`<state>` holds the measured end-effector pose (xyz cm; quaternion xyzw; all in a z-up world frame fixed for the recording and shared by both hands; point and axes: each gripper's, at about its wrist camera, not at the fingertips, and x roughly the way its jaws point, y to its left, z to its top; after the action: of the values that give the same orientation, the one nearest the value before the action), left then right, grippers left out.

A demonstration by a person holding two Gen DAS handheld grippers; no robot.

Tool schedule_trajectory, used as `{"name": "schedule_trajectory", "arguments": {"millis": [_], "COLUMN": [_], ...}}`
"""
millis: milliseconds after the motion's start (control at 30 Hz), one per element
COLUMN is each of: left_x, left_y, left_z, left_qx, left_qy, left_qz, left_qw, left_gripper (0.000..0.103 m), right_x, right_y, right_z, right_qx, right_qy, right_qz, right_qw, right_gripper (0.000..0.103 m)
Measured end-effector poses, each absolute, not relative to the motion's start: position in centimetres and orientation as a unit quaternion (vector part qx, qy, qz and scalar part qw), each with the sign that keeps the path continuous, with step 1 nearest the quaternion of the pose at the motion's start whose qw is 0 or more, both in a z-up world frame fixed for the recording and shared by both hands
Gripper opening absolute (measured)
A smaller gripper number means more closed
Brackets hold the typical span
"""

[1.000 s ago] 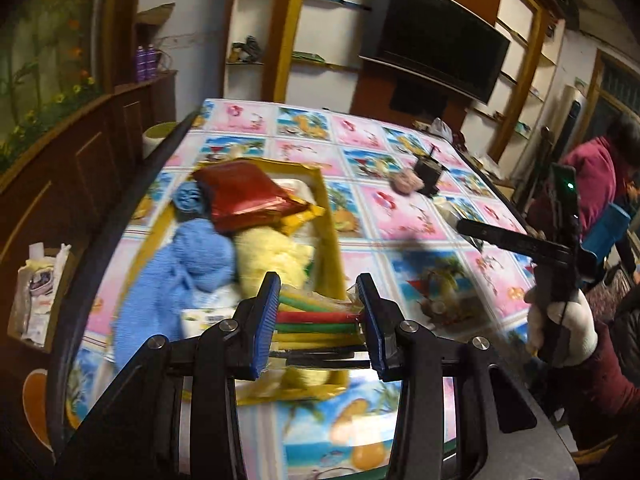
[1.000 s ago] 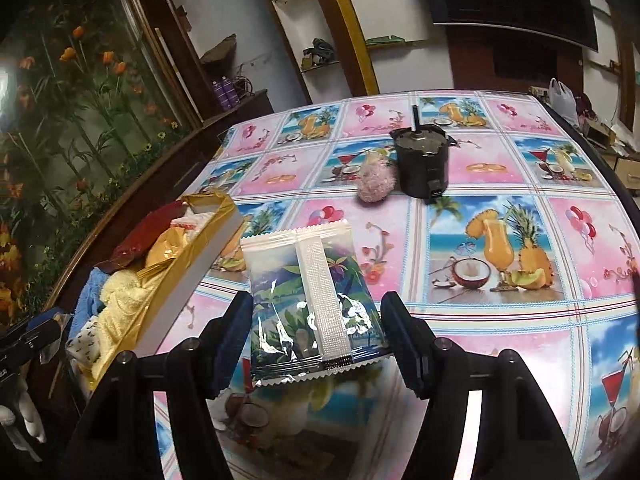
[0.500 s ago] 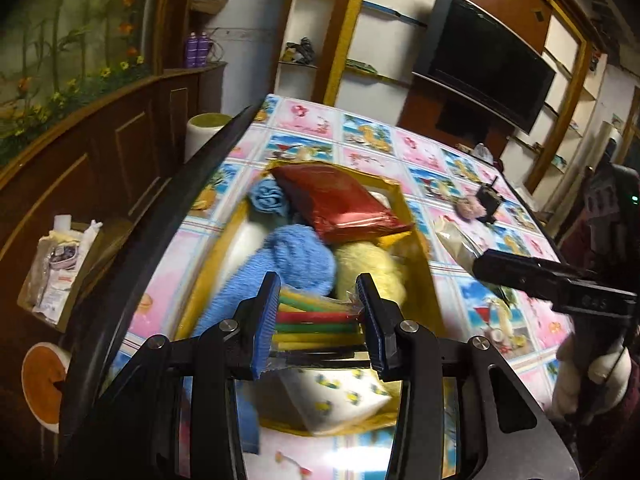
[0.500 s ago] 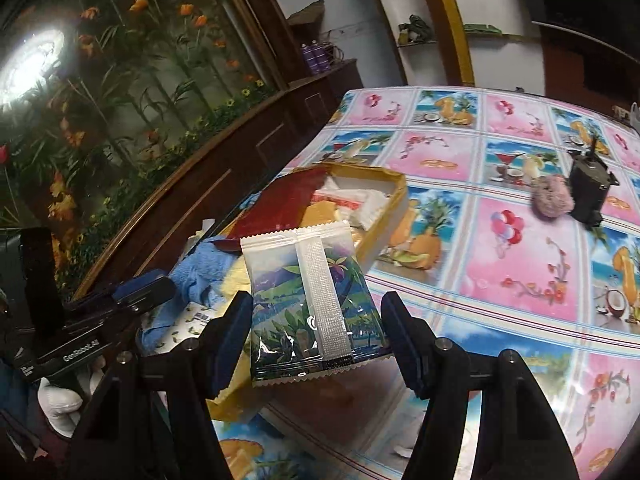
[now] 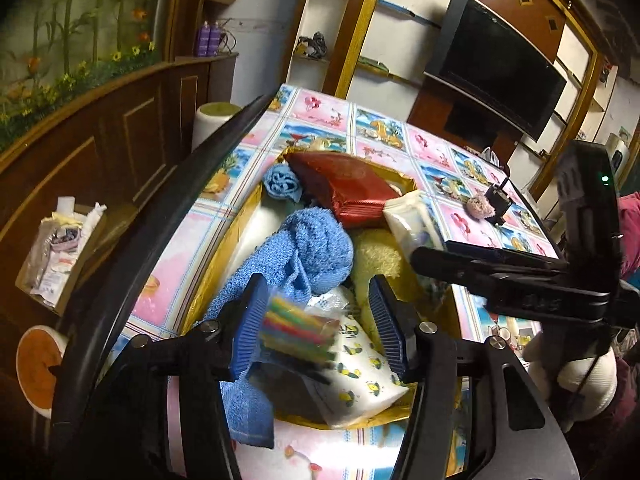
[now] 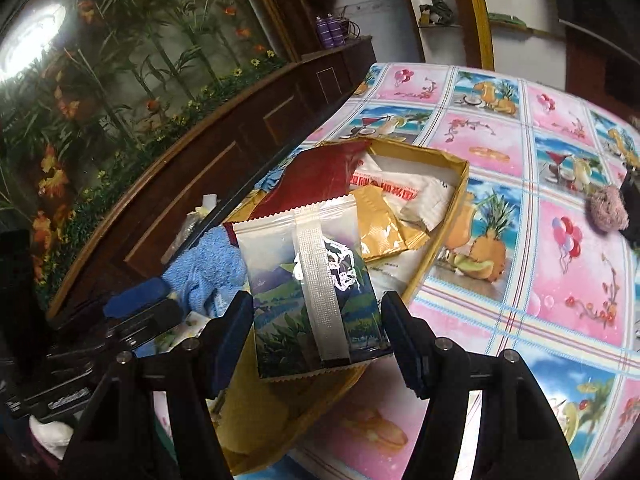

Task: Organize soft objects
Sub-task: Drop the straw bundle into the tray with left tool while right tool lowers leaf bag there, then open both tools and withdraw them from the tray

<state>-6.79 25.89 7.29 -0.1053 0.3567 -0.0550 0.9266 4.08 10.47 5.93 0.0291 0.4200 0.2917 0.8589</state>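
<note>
A gold box (image 5: 240,216) on the patterned table holds a blue towel (image 5: 316,248), a yellow towel (image 5: 376,260), a red pouch (image 5: 344,188) and a white tissue pack (image 5: 360,384). My left gripper (image 5: 316,282) hangs over the box's near end with its jaws opening. A striped packet (image 5: 294,330) lies blurred between them, against the left pad and clear of the right one. My right gripper (image 6: 316,304) is shut on a green snack packet (image 6: 312,280), held above the box's (image 6: 452,208) near corner. In the left wrist view that packet (image 5: 412,220) shows white from its back.
A pink fluffy ball (image 6: 606,208) and a black object (image 5: 498,196) sit on the table beyond the box. Dark wooden panelling (image 5: 132,152) runs along the table's left side, with a carton of clutter (image 5: 56,248) on the floor. A gloved hand (image 5: 576,384) holds the right gripper.
My left jaws have widened and the striped packet has slipped down, no longer pinched. My right gripper has carried the green packet leftward, from over the table to over the box.
</note>
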Motion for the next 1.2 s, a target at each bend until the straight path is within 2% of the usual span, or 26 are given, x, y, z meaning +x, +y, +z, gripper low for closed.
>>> {"name": "schedule_trajectory", "arguments": {"millis": [133, 300, 833, 1067, 1133, 1167, 1200], "left_x": [-7.3, -7.7, -10.0, -11.9, -12.6, -12.9, -13.3], "left_y": [25.5, 25.1, 22.9, 20.7, 20.0, 19.7, 19.3], "left_z": [7.5, 7.8, 9.0, 10.2, 10.7, 10.9, 11.1], "left_qx": [-0.101, -0.091, -0.074, -0.032, -0.013, -0.003, 0.005], "left_qy": [0.348, 0.346, 0.328, 0.288, 0.272, 0.261, 0.25], "left_qz": [-0.048, -0.032, -0.022, 0.018, 0.04, 0.056, 0.069], "left_qw": [0.931, 0.933, 0.941, 0.957, 0.961, 0.964, 0.966], "left_gripper": [0.053, 0.054, 0.054, 0.054, 0.061, 0.07, 0.075], "right_x": [3.5, 3.2, 2.5, 1.2, 0.9, 0.7, 0.4], "right_y": [11.4, 11.6, 5.0, 2.3, 1.7, 1.4, 1.1], "right_z": [6.0, 6.4, 7.1, 6.3, 5.8, 5.7, 5.5], "right_qx": [-0.01, -0.009, 0.076, 0.094, 0.099, 0.101, 0.103], "right_qy": [0.4, 0.393, 0.381, 0.387, 0.391, 0.392, 0.394], "right_qz": [0.29, 0.297, 0.267, 0.246, 0.244, 0.243, 0.241], "right_qw": [0.869, 0.87, 0.882, 0.884, 0.882, 0.881, 0.881], "right_gripper": [0.07, 0.074, 0.077, 0.077, 0.077, 0.077, 0.077]}}
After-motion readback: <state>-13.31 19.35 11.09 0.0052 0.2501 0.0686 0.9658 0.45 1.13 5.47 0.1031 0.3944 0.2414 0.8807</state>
